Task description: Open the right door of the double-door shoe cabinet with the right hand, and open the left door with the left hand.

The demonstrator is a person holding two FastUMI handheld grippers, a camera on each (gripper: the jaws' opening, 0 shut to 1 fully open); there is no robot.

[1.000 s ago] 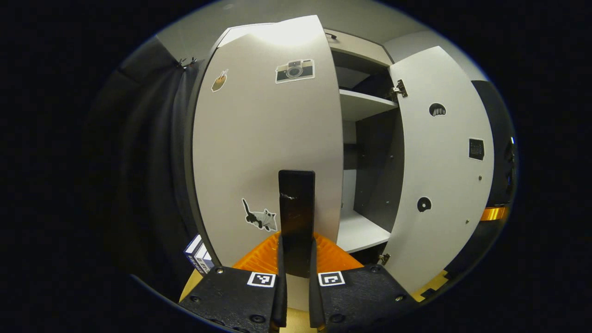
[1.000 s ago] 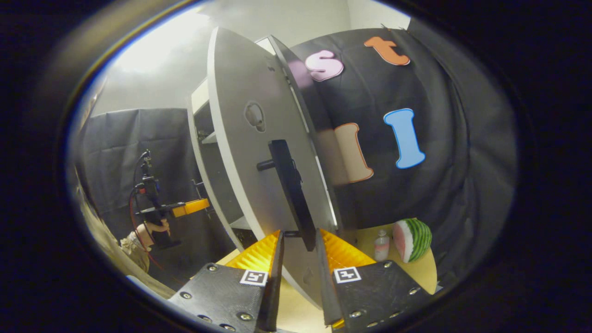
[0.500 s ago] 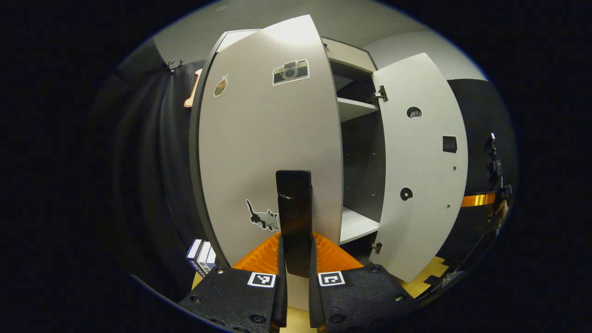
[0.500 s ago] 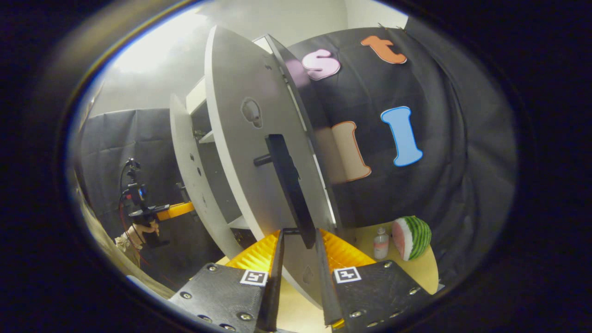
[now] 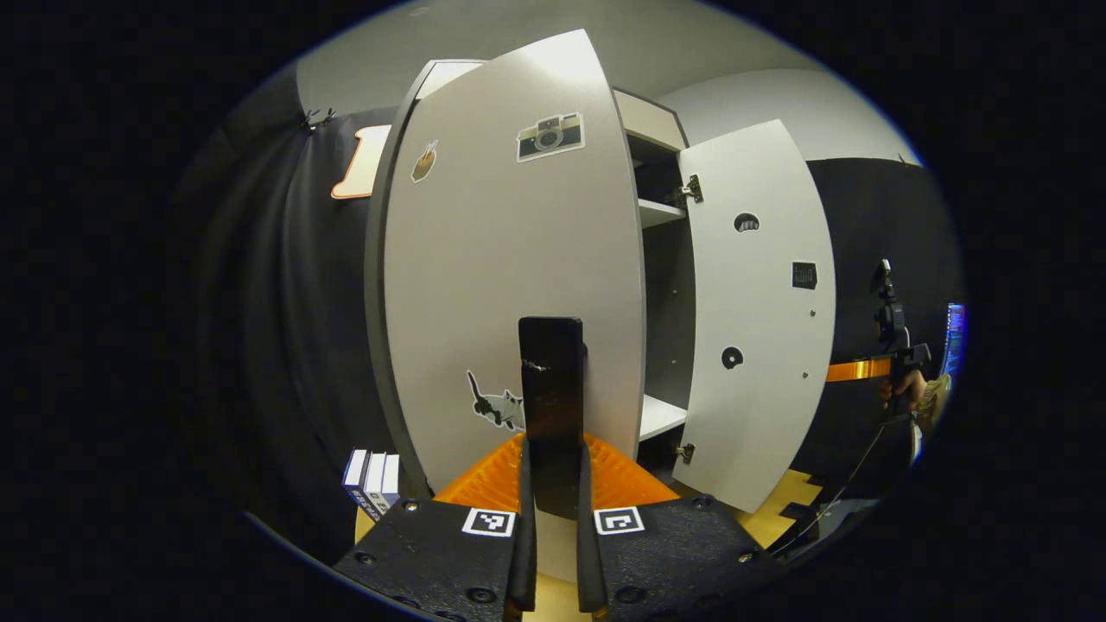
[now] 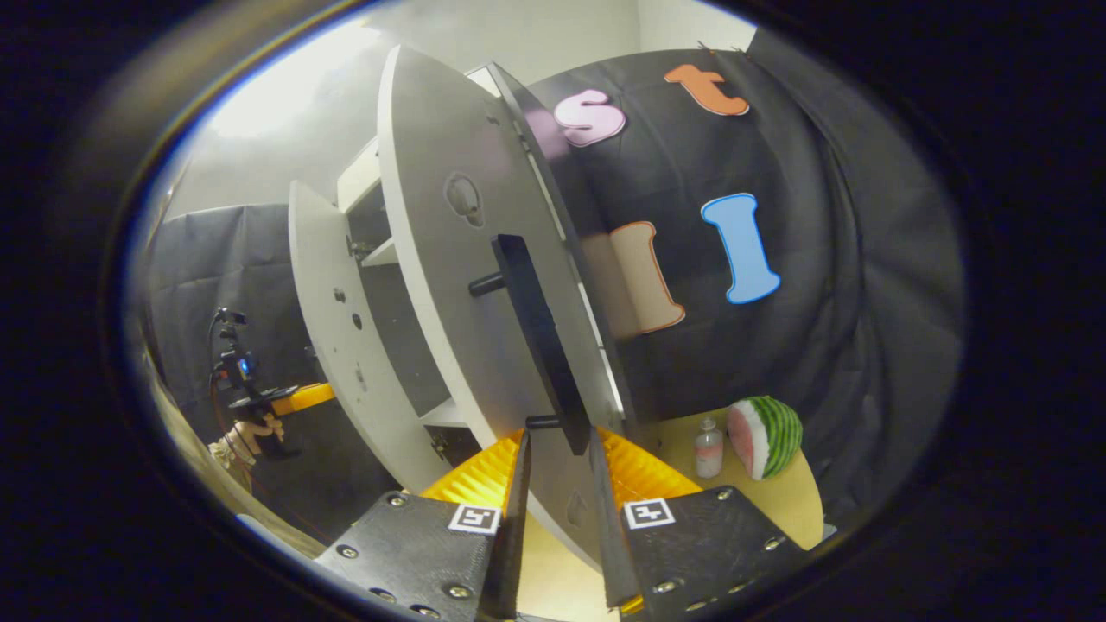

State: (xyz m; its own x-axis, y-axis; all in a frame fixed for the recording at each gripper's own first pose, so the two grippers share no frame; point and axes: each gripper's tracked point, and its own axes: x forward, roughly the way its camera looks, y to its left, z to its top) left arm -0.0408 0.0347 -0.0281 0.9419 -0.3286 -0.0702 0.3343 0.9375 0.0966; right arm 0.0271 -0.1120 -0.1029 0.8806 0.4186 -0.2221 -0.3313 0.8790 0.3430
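The pale grey left door [image 5: 510,259], with stickers on it, stands part open in the left gripper view. My left gripper [image 5: 551,449] is shut on its upright black bar handle [image 5: 551,380]. Past it the right door [image 5: 760,320] is swung wide, with the right gripper [image 5: 864,370] and a hand beyond it. In the right gripper view my right gripper [image 6: 560,436] is shut on the lower end of the right door's black handle [image 6: 536,345]. That door [image 6: 449,285] is seen edge-on. The left door [image 6: 333,320] and the left gripper [image 6: 294,399] show farther left.
Inside the cabinet are white shelves [image 5: 661,415]. Small boxes [image 5: 373,475] stand at the cabinet's left foot. A watermelon slice [image 6: 765,436] and a small bottle [image 6: 708,447] sit on the yellowish surface to the right. Black cloth walls surround the cabinet.
Both doors have swung further open. In each view the other door and the far gripper have moved outward. Both grippers keep their hold on the handles.
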